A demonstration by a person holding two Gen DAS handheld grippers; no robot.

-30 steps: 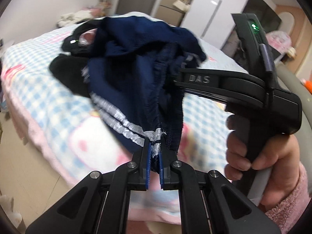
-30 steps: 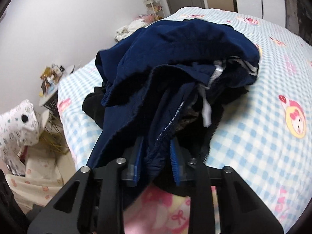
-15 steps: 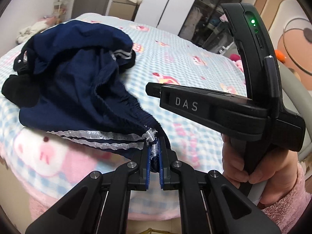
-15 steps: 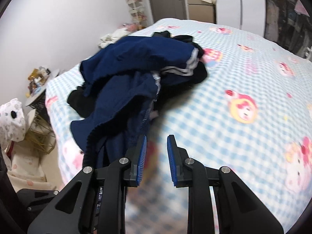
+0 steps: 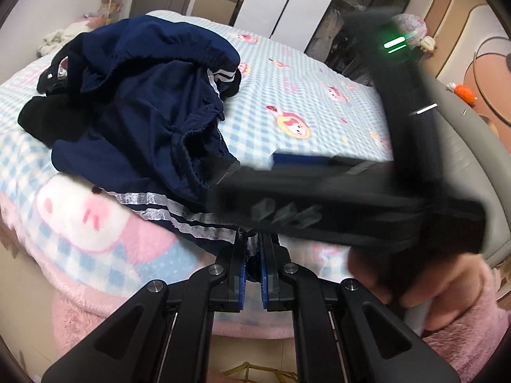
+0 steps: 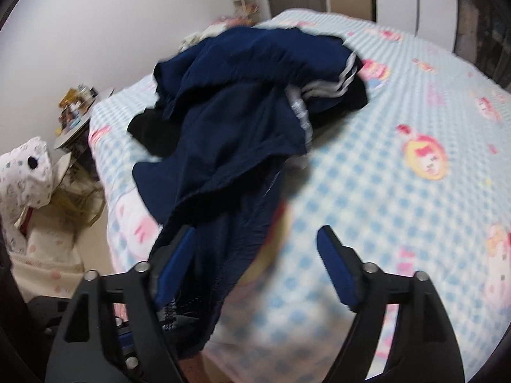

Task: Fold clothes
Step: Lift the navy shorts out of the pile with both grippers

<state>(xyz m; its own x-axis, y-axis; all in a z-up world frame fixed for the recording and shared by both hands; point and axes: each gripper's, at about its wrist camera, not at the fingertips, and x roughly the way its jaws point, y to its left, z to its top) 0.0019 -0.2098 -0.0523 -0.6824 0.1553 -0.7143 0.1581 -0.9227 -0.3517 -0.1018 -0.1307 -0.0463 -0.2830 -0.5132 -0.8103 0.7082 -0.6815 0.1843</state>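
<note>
Since a moment ago, the navy clothes (image 5: 150, 118) have dropped from hanging up in the air to lying in a heap on the bed (image 5: 313, 95), and my right gripper (image 6: 255, 255) has let go of them. Its blue fingers (image 6: 335, 271) are opening wide right now. A dark fold of the cloth still lies between them, close to the left-side finger, but the fingers are not squeezing it. My left gripper (image 5: 252, 271) is shut tight on a corner of the navy clothes, right by the white stripes (image 5: 179, 214) along the hem. That pinched corner is at the near edge of the bed, where the blanket is pink and fluffy. From there the navy clothes run up toward the middle of the bed, all bunched and wrinkled. Some black clothes (image 5: 48, 118) peek out from under the heap on its far left side. The bed has a blue and white checked blanket with little cartoon faces on it. In the left view my right gripper (image 5: 367, 191) shows as a big blurry black shape across the bed, with a green light on top, and my right hand (image 5: 424, 293) in a fuzzy pink sleeve (image 5: 472, 344) holds its handle. A white spotted stuffed toy (image 6: 25, 178) sits on the floor past the left edge of the bed.
</note>
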